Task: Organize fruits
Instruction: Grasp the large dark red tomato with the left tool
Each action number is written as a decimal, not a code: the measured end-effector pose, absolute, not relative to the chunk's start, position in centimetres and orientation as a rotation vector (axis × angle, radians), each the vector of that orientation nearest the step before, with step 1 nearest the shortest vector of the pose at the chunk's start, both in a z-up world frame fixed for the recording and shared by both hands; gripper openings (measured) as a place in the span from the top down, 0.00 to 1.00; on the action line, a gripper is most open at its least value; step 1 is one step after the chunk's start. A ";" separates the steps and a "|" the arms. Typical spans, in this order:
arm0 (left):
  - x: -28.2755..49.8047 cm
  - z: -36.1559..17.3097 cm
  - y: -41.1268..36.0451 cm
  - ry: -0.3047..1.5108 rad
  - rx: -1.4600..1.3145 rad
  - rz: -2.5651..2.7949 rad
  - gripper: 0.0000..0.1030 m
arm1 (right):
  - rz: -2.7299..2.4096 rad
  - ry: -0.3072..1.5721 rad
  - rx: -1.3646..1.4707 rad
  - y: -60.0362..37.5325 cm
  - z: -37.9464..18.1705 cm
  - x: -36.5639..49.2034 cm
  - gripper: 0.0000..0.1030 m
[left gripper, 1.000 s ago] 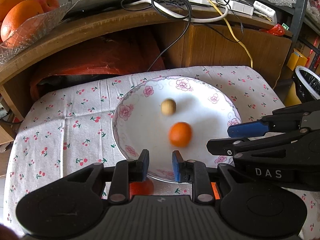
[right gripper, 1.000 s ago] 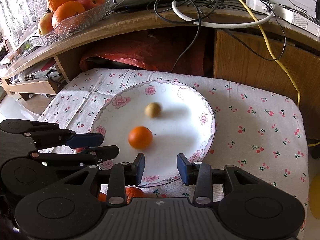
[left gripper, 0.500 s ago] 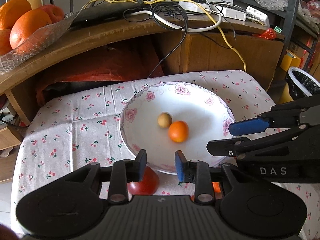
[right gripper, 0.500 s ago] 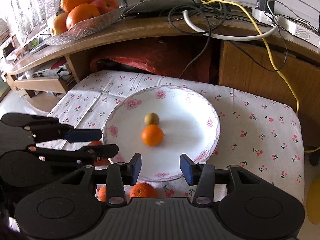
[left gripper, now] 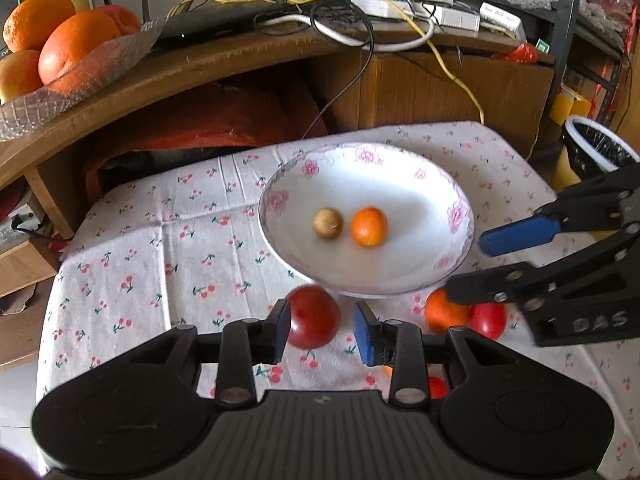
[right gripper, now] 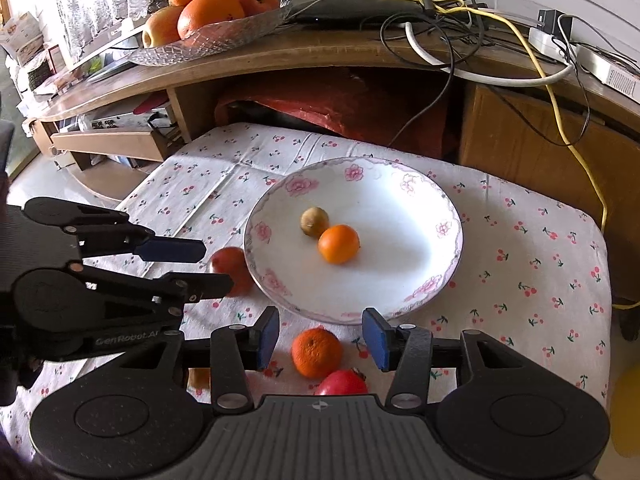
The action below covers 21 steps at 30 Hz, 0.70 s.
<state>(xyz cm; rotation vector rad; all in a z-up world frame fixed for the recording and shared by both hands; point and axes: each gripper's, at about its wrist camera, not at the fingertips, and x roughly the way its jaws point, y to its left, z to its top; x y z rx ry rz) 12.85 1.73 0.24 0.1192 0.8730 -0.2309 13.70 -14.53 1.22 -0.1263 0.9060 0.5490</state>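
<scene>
A white flowered plate (left gripper: 460,216) (right gripper: 448,216) holds a small brown fruit (left gripper: 328,222) (right gripper: 314,221) and an orange (left gripper: 369,227) (right gripper: 339,243). On the cloth in front of the plate lie a red tomato (left gripper: 314,317) (right gripper: 232,264), a mandarin (left gripper: 444,314) (right gripper: 316,353) and a second red fruit (left gripper: 488,320) (right gripper: 340,383). My left gripper (left gripper: 322,330) is open, its pads either side of the red tomato without gripping it. My right gripper (right gripper: 320,338) is open above the mandarin.
A cherry-print cloth (left gripper: 160,248) covers the low table. Behind it a wooden shelf (right gripper: 280,52) carries a glass bowl of oranges and apples (right gripper: 208,12) and tangled cables (left gripper: 340,28). A bin (left gripper: 596,148) stands at the right.
Both grippers have pulled back from the plate, bringing the loose fruits on the cloth into view. The orange has rolled to rest beside the brown fruit.
</scene>
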 end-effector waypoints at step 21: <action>14.6 -2.3 1.3 0.905 0.173 -0.233 0.48 | 0.555 0.994 -0.122 -16.0 -0.6 12.9 0.57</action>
